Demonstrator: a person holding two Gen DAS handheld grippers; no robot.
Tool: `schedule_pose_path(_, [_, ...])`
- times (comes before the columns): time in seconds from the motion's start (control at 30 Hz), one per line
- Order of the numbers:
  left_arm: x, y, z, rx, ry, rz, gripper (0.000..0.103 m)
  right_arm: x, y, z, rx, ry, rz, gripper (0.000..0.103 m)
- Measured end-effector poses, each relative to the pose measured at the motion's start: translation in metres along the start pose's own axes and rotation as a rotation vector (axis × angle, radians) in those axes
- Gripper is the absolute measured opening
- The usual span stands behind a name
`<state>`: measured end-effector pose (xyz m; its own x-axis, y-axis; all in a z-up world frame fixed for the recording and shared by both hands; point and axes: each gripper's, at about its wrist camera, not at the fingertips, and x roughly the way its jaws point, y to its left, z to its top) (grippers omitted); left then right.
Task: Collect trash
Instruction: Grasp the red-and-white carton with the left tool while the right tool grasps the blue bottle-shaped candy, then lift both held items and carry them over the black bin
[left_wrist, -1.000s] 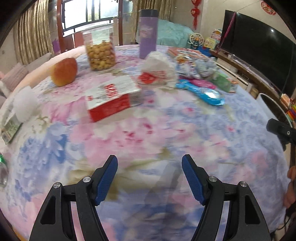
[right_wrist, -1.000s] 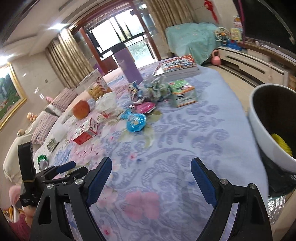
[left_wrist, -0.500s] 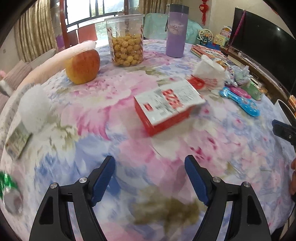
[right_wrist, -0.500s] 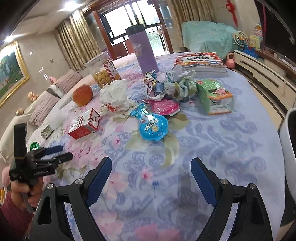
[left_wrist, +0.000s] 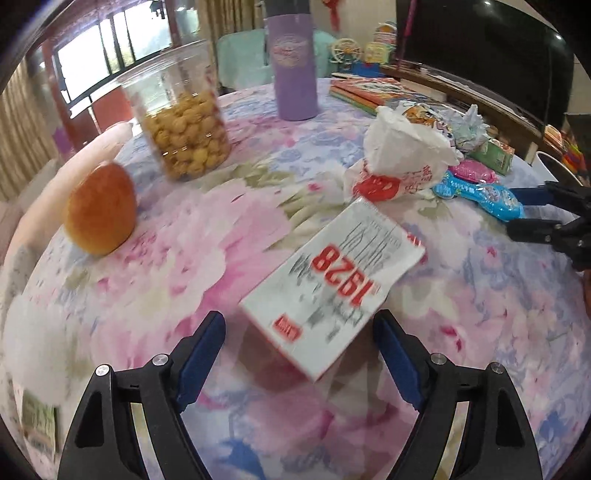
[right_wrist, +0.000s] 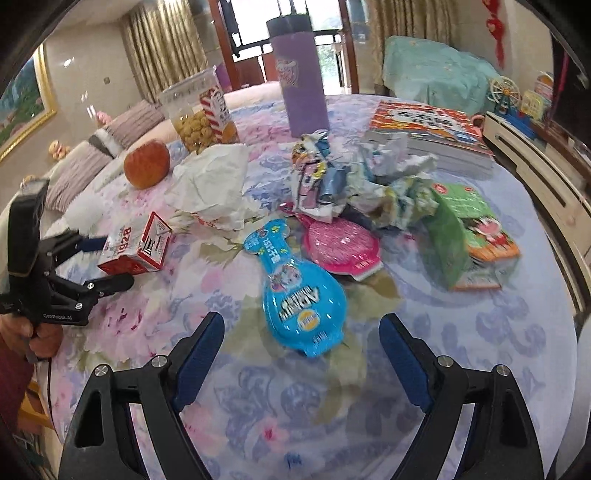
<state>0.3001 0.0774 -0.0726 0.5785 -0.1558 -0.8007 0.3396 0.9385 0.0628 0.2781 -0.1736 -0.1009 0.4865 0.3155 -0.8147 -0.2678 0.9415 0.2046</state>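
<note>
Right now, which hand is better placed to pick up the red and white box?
Left. The left gripper is open with the red and white box right between its fingers; the right gripper faces the blue packet.

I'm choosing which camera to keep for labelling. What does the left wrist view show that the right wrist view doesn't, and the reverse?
Left wrist only: the open left claw seen from behind, straddling the red-and-white "1928" carton. Right wrist only: the open right claw behind the blue plastic blister pack, and the gold-framed painting. Both show the carton, orange apple, clear snack jar, purple tumbler and crumpled white paper bag.
</note>
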Motion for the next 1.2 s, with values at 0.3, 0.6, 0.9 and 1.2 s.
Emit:
schedule_pose_path(0.3, [0.0, -0.023, 0.0, 0.027, -0.012, 0.032, 0.07, 0.005, 0.002, 0.0, -0.002, 0.008, -0.012, 0.047])
schedule_pose_path(0.6, [-0.025, -0.057, -0.014, -0.044, 0.002, 0.044, 0.059, -0.034, -0.012, -0.031, 0.131, -0.04, 0.061, 0.047])
schedule_pose_path(0.9, [-0.056, -0.095, -0.03, -0.087, -0.031, -0.018, 0.058, -0.069, -0.032, -0.065, 0.198, -0.058, 0.051, 0.047])
schedule_pose_path(1.2, [-0.068, -0.13, -0.029, -0.085, -0.041, -0.073, 0.058, -0.095, -0.052, -0.085, 0.26, -0.095, 0.025, 0.047])
